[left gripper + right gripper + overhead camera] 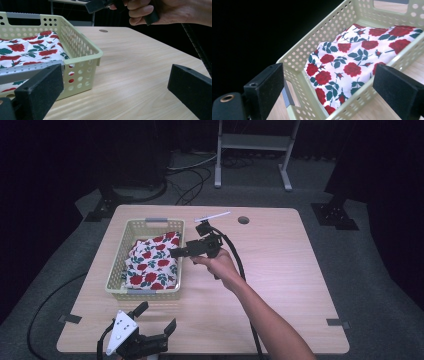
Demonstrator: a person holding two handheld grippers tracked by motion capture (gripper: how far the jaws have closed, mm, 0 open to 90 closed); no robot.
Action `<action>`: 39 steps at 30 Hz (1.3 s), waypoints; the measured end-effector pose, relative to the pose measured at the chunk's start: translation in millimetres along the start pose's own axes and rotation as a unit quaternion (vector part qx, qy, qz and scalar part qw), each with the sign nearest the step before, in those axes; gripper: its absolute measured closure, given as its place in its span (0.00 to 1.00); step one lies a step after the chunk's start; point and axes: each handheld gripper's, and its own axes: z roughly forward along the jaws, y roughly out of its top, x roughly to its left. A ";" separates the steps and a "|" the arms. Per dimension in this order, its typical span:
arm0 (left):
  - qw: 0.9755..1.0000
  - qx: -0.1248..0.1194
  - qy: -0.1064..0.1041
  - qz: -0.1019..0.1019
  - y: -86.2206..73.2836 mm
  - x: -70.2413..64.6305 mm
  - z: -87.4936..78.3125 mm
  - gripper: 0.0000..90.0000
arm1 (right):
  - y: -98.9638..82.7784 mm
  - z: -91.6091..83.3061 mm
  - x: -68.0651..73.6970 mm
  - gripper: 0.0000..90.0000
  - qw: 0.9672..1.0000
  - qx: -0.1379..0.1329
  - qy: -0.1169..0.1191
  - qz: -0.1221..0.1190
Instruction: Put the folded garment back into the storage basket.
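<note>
Inside perforated plastic basket [116, 290]: folded rose-print cloth [152, 262]. Both grippers' jaws spread, holding nothing.

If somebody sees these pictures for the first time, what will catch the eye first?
The white cloth with red roses stands out most; it lies folded inside the pale yellow basket on the left half of the wooden table. Next comes the right gripper, held open over the basket's right rim. The left gripper waits open at the near edge.
</note>
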 end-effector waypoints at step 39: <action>1.000 0.005 0.000 0.005 -1.3 -1.9 1.3 0.00 | -17.1 -47.4 -19.0 0.10 0.999 -0.025 -0.030 0.017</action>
